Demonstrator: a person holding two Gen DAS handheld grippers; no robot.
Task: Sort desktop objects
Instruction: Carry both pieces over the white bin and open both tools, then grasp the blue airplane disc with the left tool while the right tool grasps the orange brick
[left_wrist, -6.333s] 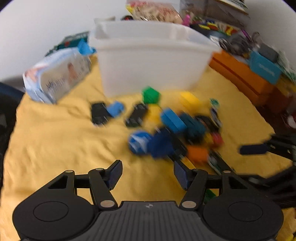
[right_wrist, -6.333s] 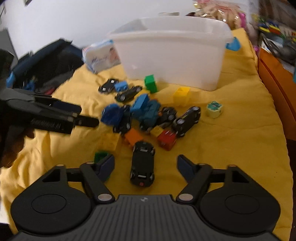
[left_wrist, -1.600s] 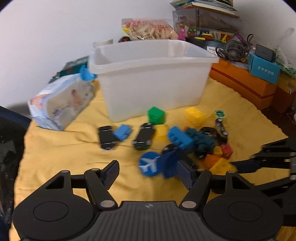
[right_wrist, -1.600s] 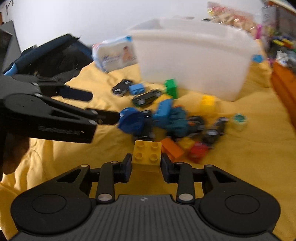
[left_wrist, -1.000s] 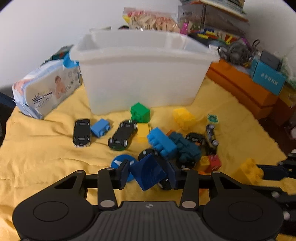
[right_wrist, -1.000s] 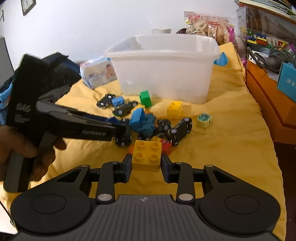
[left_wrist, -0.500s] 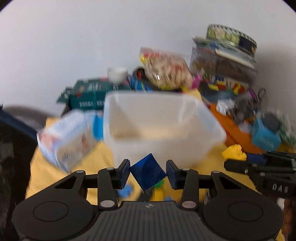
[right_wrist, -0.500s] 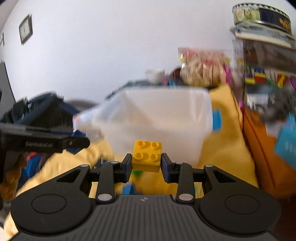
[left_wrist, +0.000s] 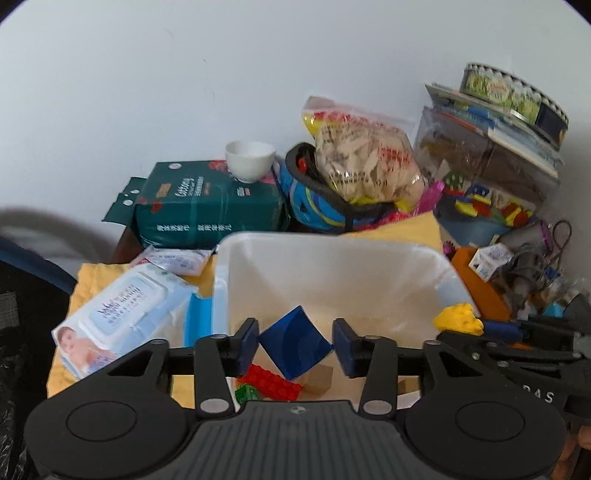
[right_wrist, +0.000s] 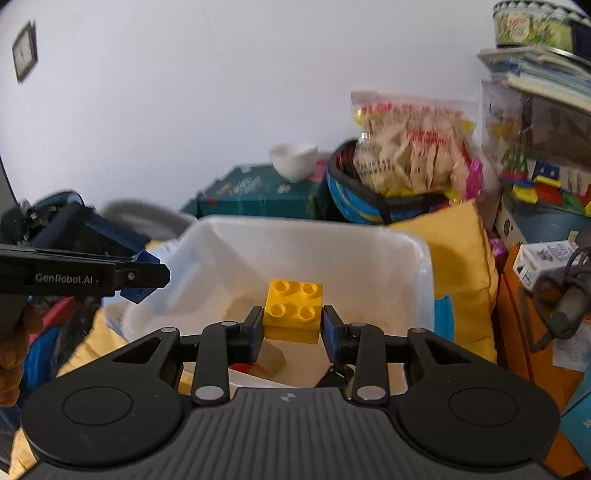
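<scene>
White plastic bin (left_wrist: 332, 254) at centre frame holds red brick (left_wrist: 271, 380), green piece (left_wrist: 246, 392), tan block (left_wrist: 319, 380) at lower edge. Your left gripper (left_wrist: 294, 341) above bin, jaws just widened, blue block (left_wrist: 293, 341) between pads, tilted on a corner. Your right gripper (right_wrist: 292, 328) likewise just widened, yellow brick (right_wrist: 293, 310) between pads, studs up, gaps either side; grip on either uncertain

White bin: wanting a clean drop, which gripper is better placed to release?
Right gripper, likely: its yellow brick hangs over the bin's middle, while the left gripper's blue piece sits near the left wall. Both jaws have just been opening around them.
</scene>
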